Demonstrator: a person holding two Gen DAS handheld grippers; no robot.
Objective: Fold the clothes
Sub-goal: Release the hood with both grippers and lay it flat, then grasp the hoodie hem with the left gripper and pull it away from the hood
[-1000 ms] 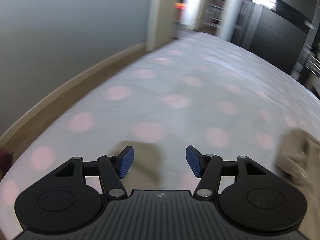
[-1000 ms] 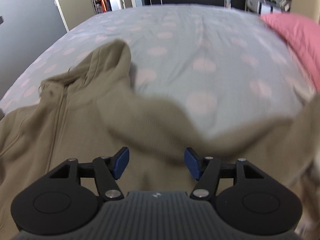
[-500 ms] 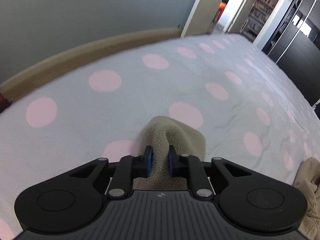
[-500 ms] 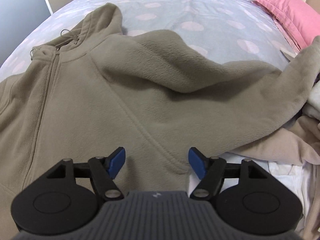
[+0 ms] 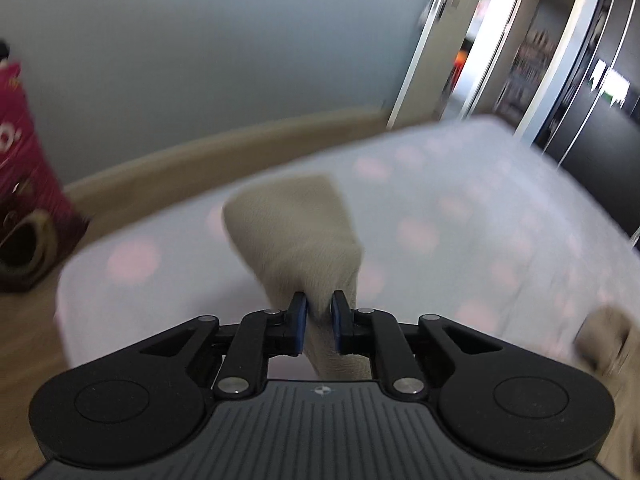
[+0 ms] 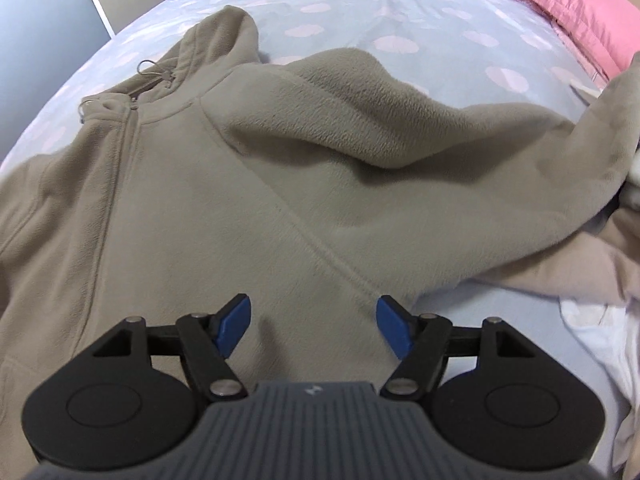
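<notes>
A beige fleece zip jacket (image 6: 192, 208) lies spread front-up on the dotted bed sheet (image 6: 400, 12), its collar toward the far left. One sleeve (image 6: 440, 140) arches off to the right over a heap of other clothes. My right gripper (image 6: 314, 322) hangs open just above the jacket's lower body, nothing between its blue pads. In the left wrist view my left gripper (image 5: 318, 322) is shut on the jacket's other sleeve end (image 5: 296, 236), which stands lifted above the sheet (image 5: 480, 208) near the bed's corner.
A pink pillow (image 6: 576, 12) lies at the bed's far right. Pale and white garments (image 6: 592, 280) are heaped at the right edge. Beyond the bed's left edge are wooden floor (image 5: 160, 172), a magenta bag (image 5: 24, 184), a grey wall and an open doorway (image 5: 480, 48).
My left gripper closed on the sleeve end, then swept it sideways toward the bed's corner, lifting it. My right gripper moved closer over the jacket and opened slightly wider, then held still.
</notes>
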